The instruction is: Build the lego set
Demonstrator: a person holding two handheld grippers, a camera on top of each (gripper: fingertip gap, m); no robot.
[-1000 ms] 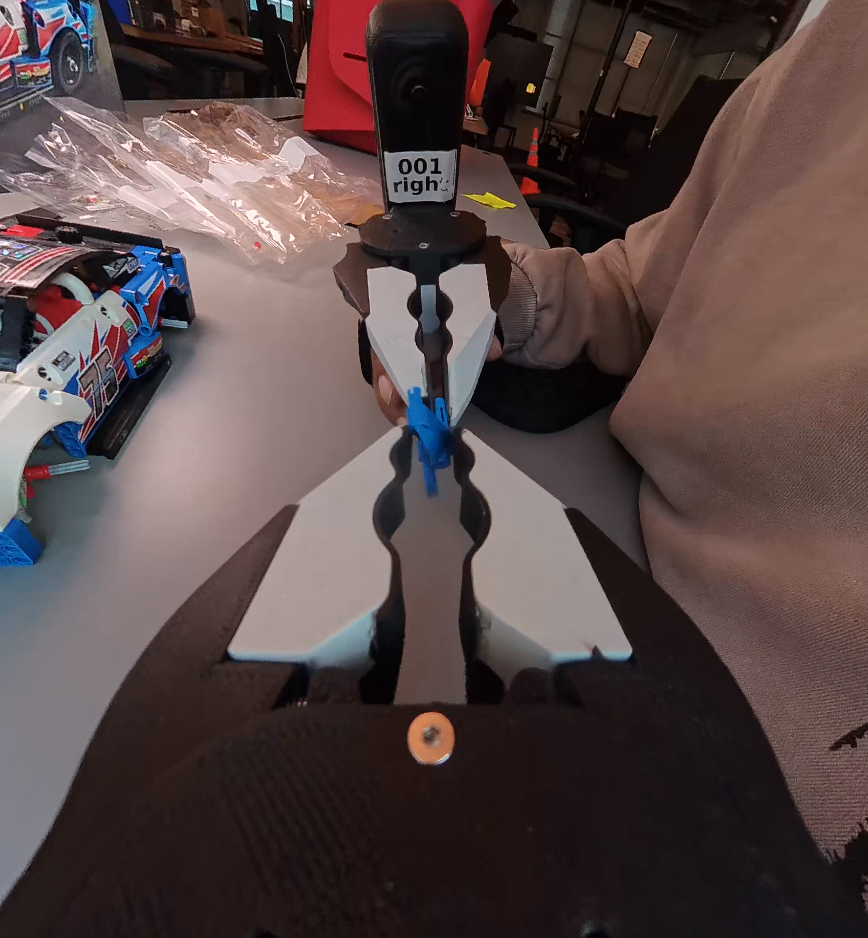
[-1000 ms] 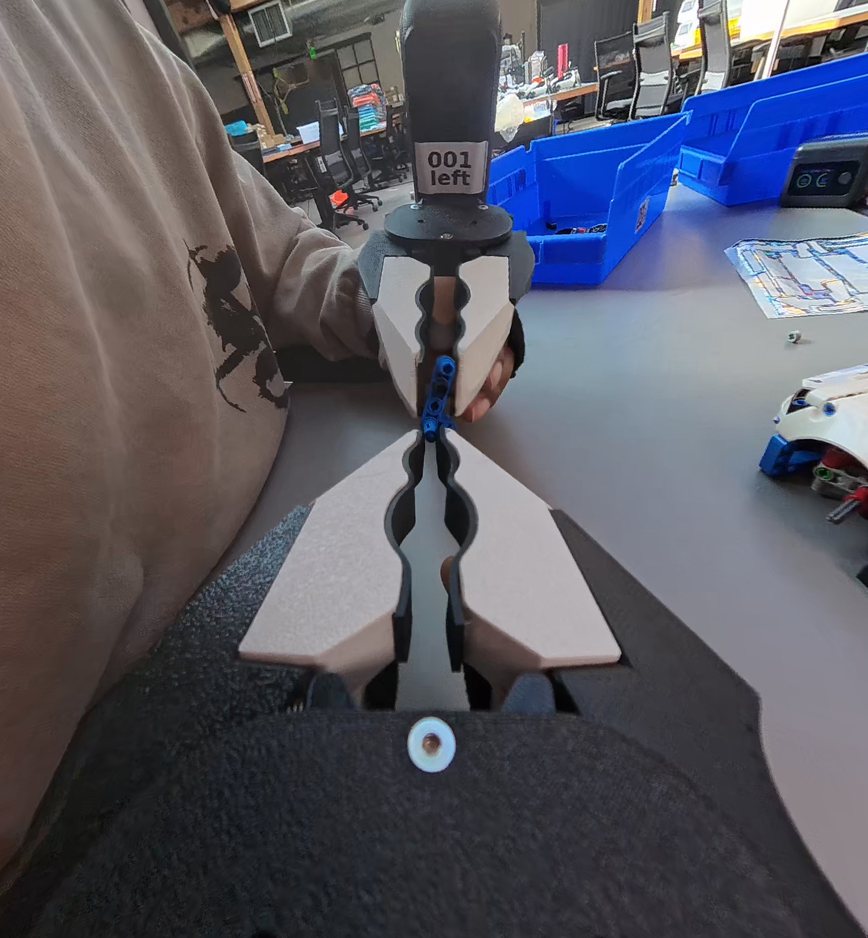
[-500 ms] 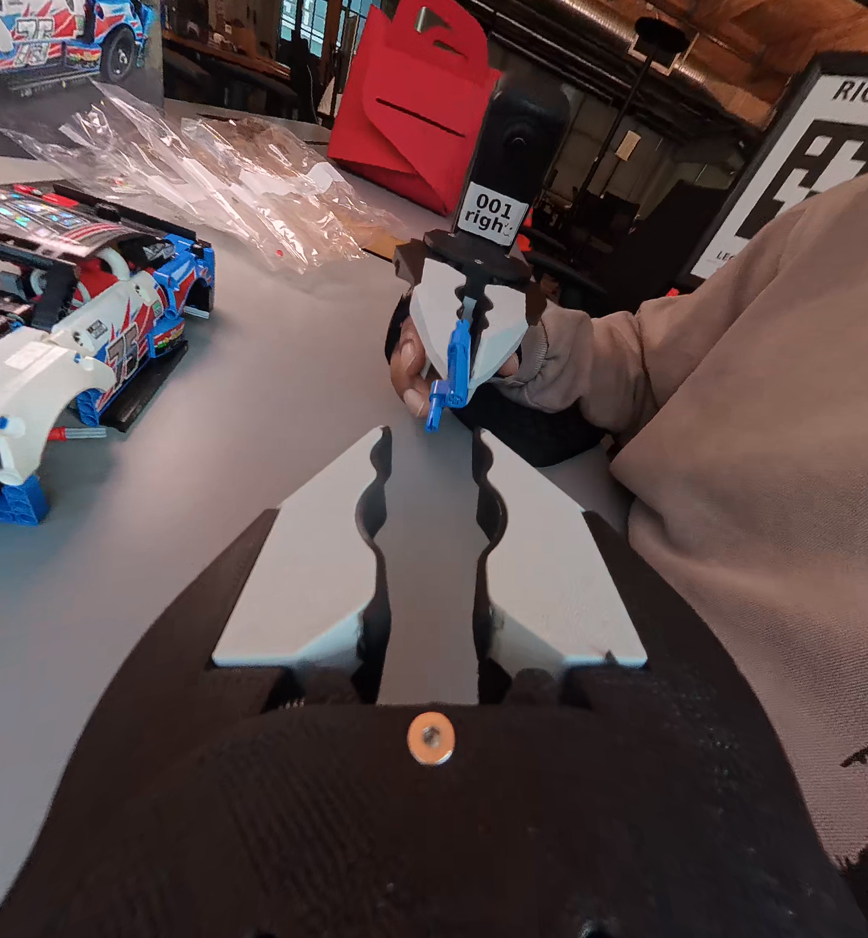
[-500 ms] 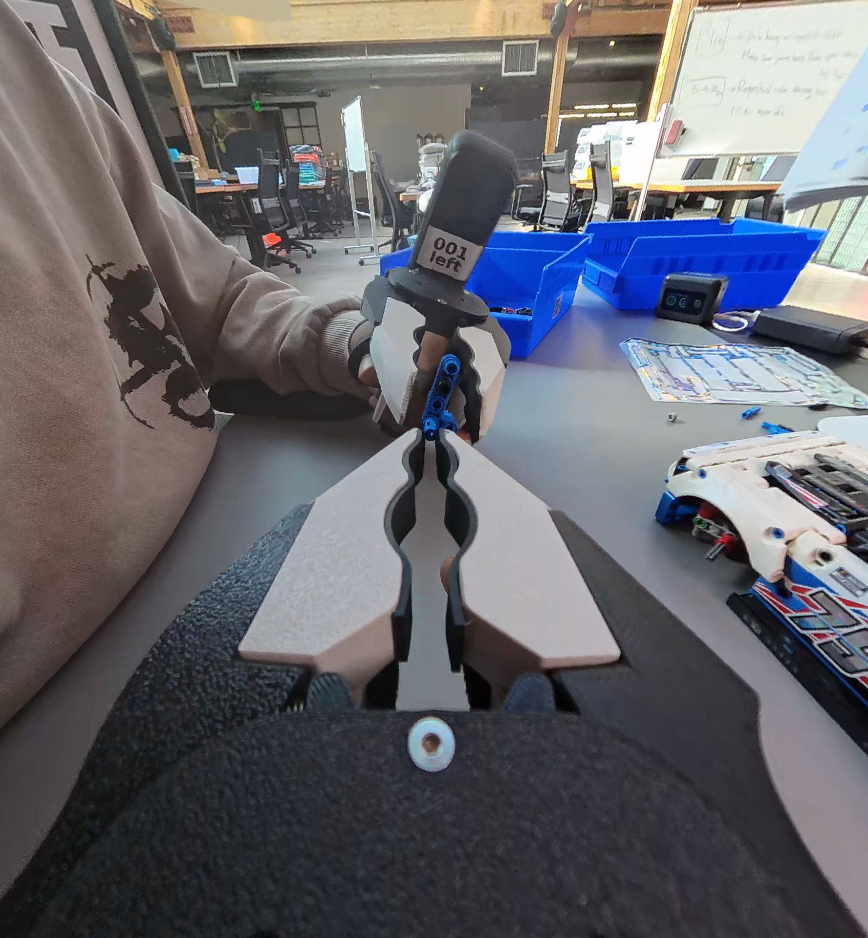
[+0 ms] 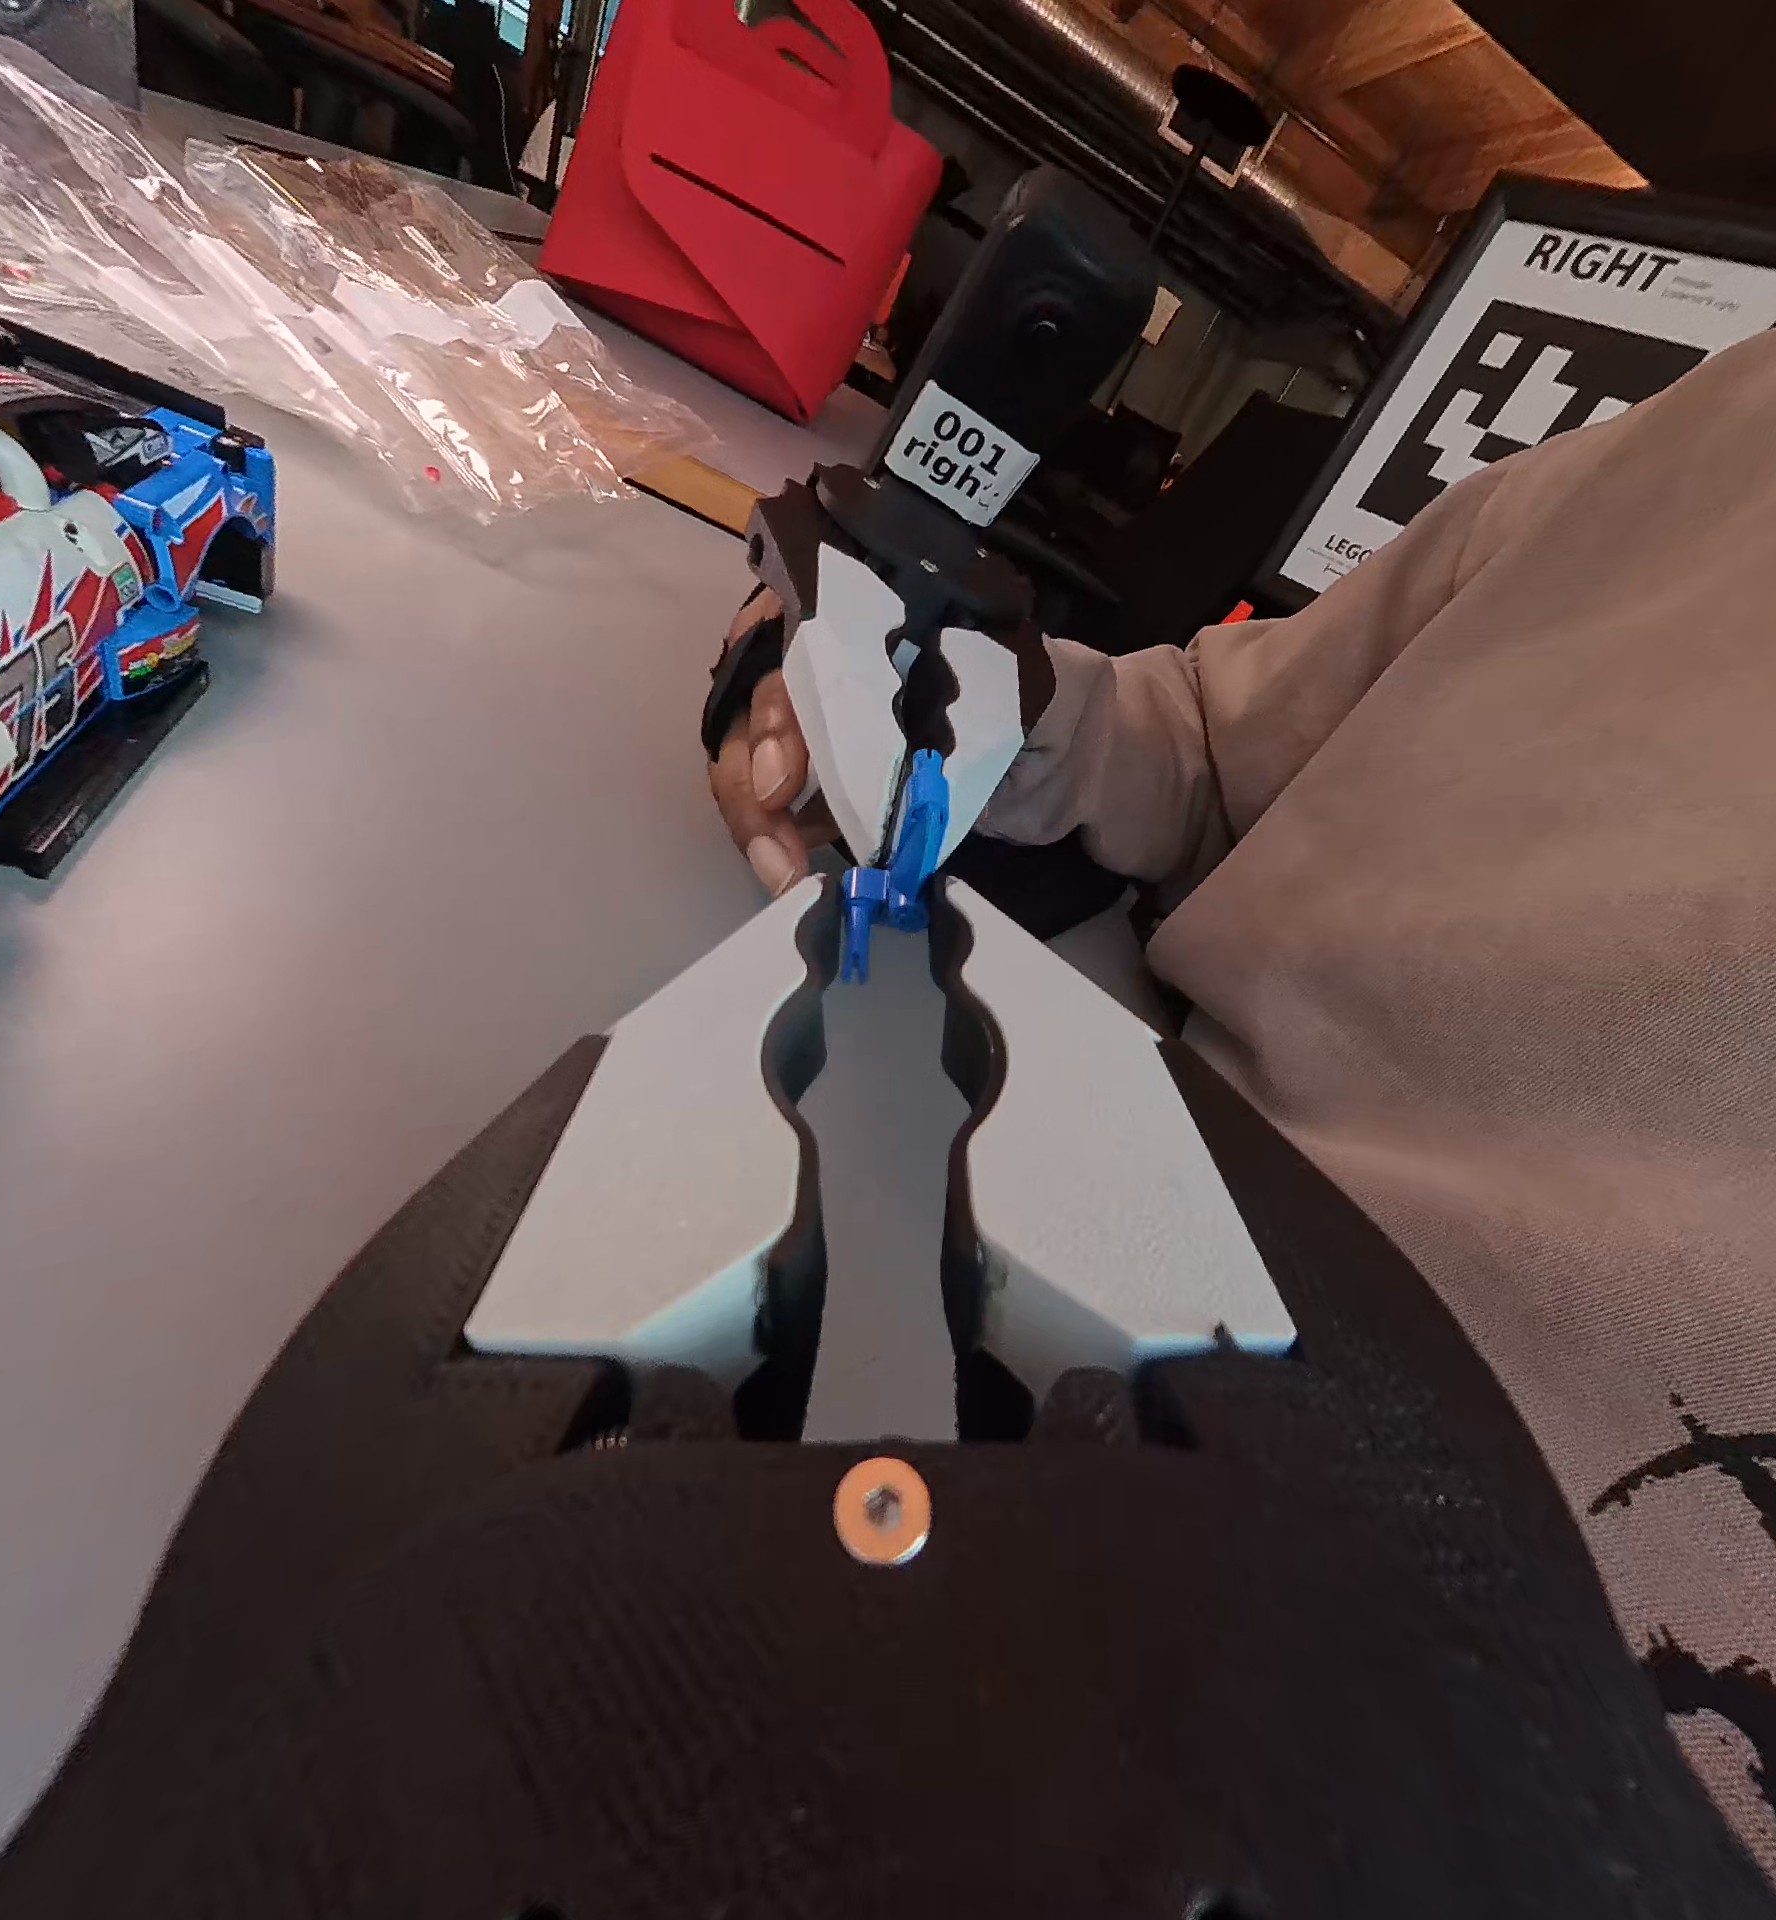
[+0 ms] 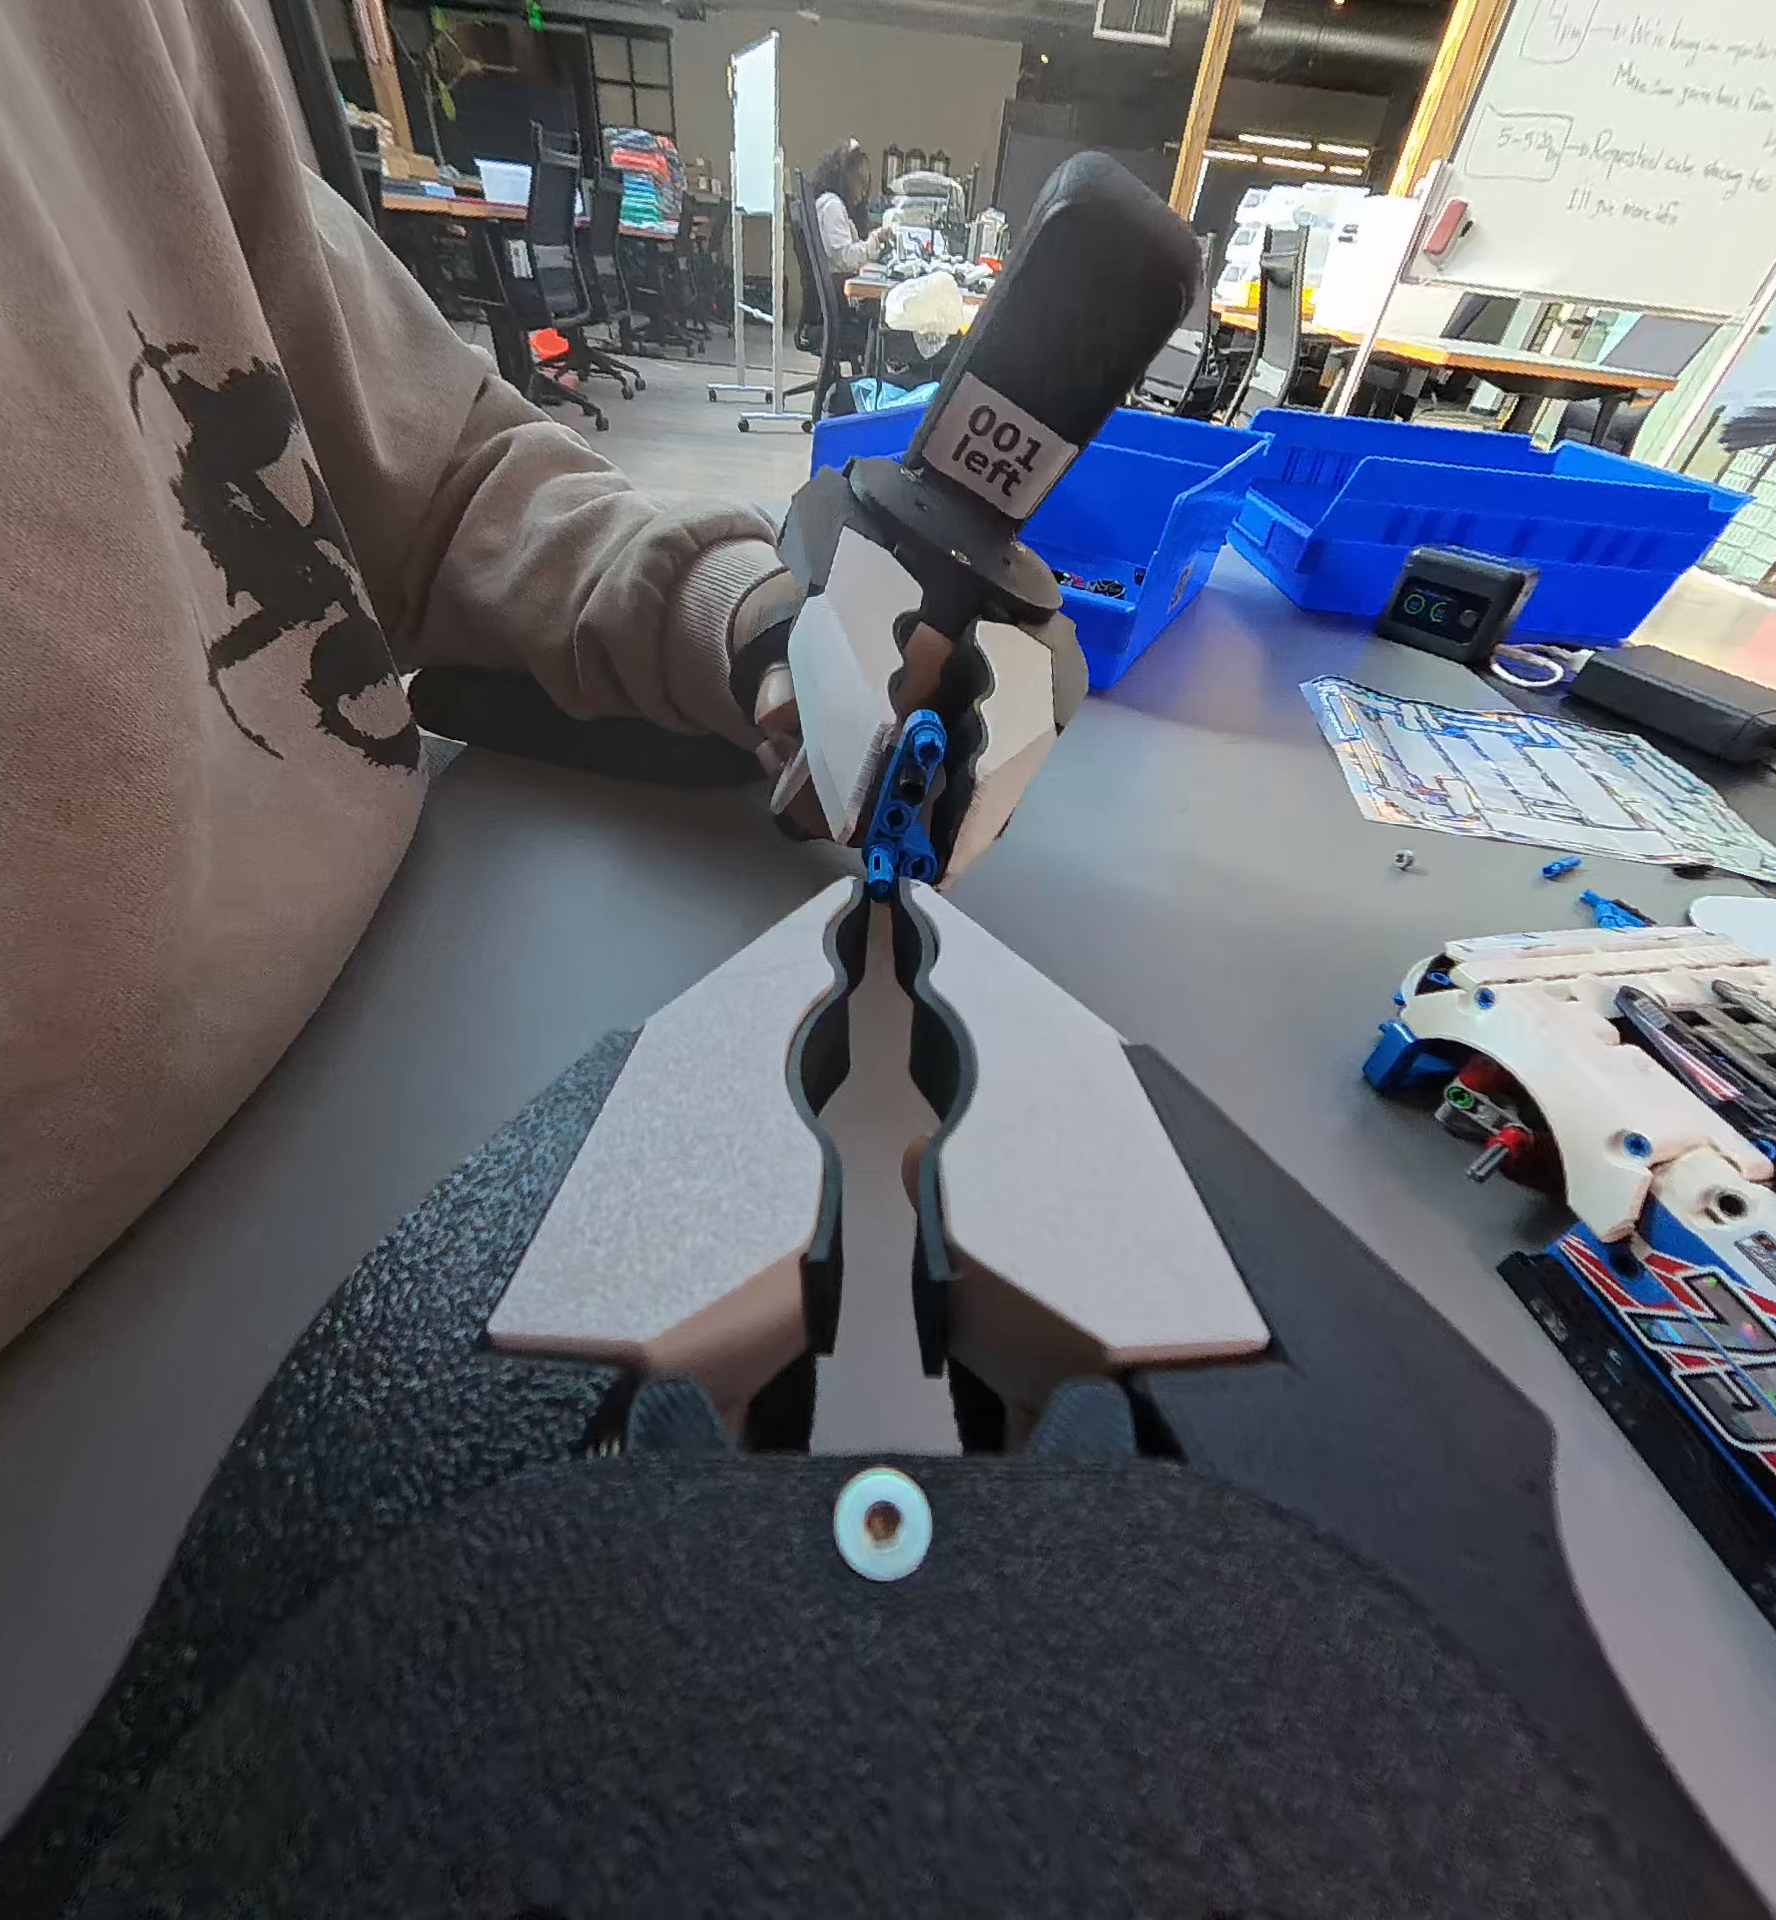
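Observation:
A small blue lego beam with a pin is clamped at one end in my right gripper, which is shut on it above the grey table. In the left wrist view the same blue piece hangs from the right gripper. My left gripper is open, its tips on either side of the piece's pin end with a gap. The left gripper also shows in the right wrist view. The part-built white, blue and red lego race car stands off to one side, also in the right wrist view.
Clear plastic bags and a red box lie at the far side. Blue bins, an instruction sheet, a small black device and loose small parts sit beyond the car. The person's beige sleeve and torso are close. Only a small space, under 4 cm, lies between the two pairs of fingers.
Half a second ago my left gripper was wide open and apart from the piece. It has come back to the piece and narrowed around its pin end. The right gripper kept hold.

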